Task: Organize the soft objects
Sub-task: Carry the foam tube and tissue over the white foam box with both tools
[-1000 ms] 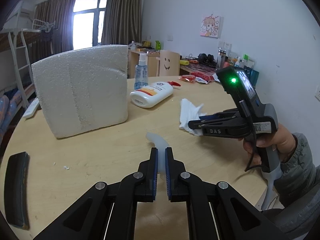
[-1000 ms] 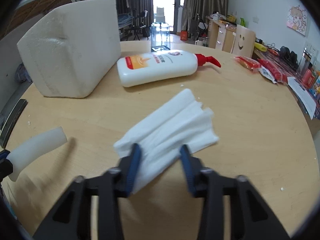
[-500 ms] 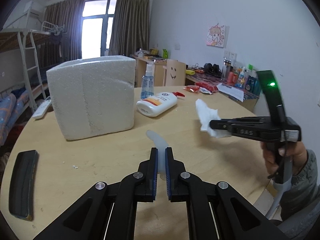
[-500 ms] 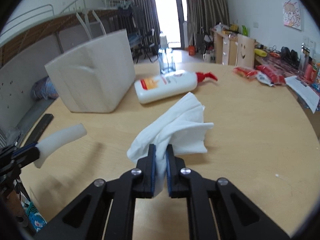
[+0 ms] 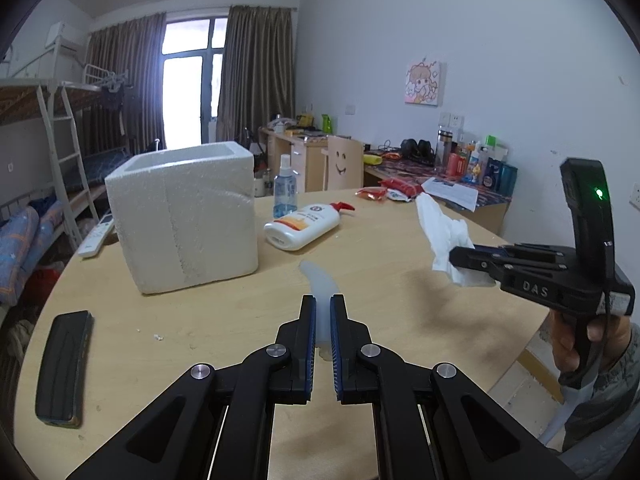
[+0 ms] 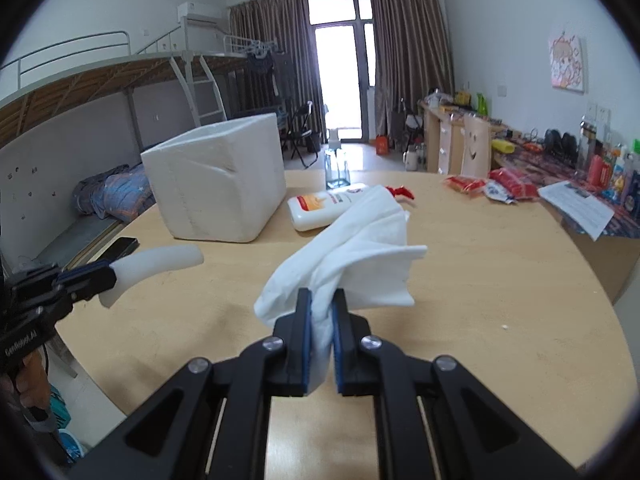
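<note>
Nearest in the left wrist view, the left gripper (image 5: 322, 300) is seen closed narrowly on a white foam tube (image 5: 318, 280), whose curved free end reaches forward past the fingertips, above the round wooden table (image 5: 200, 320). In the right wrist view the same tube (image 6: 156, 260) is seen at the left, raised clear of the tabletop and pinched at its near end by the left gripper (image 6: 100, 274).

The right gripper (image 6: 322, 296) is clamped on a crumpled white tissue (image 6: 352, 264), which is bunched between the pads and fans out forward and to the right, lifted off the table (image 6: 500, 280). From the left wrist view the right gripper (image 5: 456, 256) is seen at the right, held level above the table's right edge by a hand (image 5: 584, 340), with the tissue (image 5: 444, 232) standing up from its tips.

A dark flat case (image 5: 62, 364) is laid at the near left of the table. Farther back on the left, an open-topped white foam box (image 5: 184, 216) is stood upright. To its right, a white lotion bottle (image 5: 304, 226) with a red pump is laid on its side, and a clear spray bottle (image 5: 285, 188) is placed upright just behind it. At the far right edge, red snack packets (image 6: 500, 186) are scattered.
</note>
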Available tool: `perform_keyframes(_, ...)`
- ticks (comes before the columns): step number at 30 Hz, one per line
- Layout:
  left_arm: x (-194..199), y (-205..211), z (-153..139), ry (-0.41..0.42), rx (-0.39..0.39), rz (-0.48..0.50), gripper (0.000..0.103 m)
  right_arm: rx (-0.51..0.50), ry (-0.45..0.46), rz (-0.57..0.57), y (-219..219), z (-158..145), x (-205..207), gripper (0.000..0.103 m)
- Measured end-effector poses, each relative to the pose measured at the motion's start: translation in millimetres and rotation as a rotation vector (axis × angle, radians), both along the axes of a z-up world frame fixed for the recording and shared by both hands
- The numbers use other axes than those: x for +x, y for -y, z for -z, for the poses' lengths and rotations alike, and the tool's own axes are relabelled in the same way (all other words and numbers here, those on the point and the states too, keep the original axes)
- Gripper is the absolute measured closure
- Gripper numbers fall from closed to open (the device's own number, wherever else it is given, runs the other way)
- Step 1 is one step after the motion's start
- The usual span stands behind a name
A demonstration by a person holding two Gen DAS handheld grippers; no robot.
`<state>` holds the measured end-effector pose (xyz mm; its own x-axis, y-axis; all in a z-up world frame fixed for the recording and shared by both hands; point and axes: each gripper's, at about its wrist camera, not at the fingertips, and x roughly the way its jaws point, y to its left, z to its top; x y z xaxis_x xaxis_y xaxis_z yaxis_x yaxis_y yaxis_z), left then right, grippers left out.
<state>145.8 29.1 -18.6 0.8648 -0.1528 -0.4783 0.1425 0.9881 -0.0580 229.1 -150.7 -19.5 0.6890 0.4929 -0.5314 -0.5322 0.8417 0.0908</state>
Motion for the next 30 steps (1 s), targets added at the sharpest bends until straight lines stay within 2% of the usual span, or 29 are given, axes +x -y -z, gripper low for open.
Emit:
perform_keyframes(12,-34.1,17.6,-7.6,0.06,0.05,-0.036,0.096,0.016,0.072,-0.037,14.4,5.9,-48.1,0.091)
perform_keyframes(20,-50.4,21.3,-6.8,0.083,0.074,-0.052,0.096,0.013,0.08,-0.052,20.0,11.4,-55.9,0.091)
perform_keyframes(30,-57.5,24.0,-6.1,0.085,0.104,-0.059,0.096,0.001,0.087,-0.131,6.9,15.7,-63.8,0.091)
